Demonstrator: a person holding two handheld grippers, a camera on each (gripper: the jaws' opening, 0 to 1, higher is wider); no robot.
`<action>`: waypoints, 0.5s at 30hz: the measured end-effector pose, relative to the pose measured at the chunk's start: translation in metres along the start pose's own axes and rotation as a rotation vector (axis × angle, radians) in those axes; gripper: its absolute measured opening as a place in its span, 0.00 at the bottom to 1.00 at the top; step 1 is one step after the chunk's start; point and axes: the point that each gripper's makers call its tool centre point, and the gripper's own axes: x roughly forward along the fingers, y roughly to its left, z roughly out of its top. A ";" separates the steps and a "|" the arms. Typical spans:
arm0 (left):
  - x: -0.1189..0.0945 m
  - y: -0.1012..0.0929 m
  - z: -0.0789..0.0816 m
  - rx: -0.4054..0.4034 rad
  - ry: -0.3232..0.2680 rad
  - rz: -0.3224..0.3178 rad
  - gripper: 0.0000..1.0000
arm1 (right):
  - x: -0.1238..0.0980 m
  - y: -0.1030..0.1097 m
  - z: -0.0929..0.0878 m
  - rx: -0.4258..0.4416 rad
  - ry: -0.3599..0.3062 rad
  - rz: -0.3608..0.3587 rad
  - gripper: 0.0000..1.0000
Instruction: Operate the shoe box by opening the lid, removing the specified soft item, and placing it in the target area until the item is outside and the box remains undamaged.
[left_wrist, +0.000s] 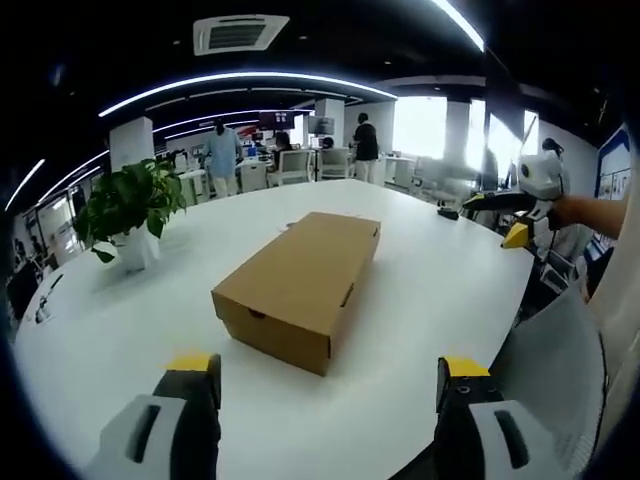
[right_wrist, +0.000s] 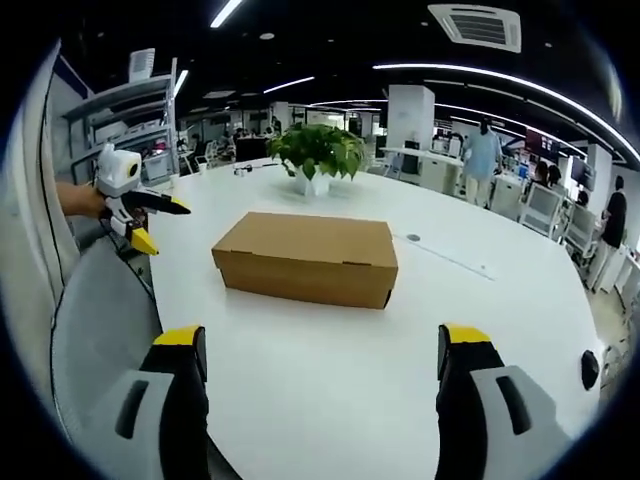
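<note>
Brown cardboard shoe box (left_wrist: 298, 283) lid closed, no readable print; both hand-held grippers' jaws apart, empty.

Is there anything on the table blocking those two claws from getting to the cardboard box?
Nothing visible does. Bare white table lies between the open left gripper and the closed box, and likewise before the open right gripper. The plant stands off to the side.
</note>
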 end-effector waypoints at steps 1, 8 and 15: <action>0.002 0.000 0.001 -0.002 0.000 0.001 0.91 | 0.001 -0.001 0.000 -0.004 0.002 0.004 0.90; 0.016 0.001 -0.002 -0.004 0.017 0.016 0.89 | 0.010 -0.015 0.001 -0.035 0.011 0.037 0.83; 0.032 0.004 -0.002 -0.013 0.033 0.041 0.82 | 0.029 -0.034 0.006 -0.066 0.002 0.072 0.79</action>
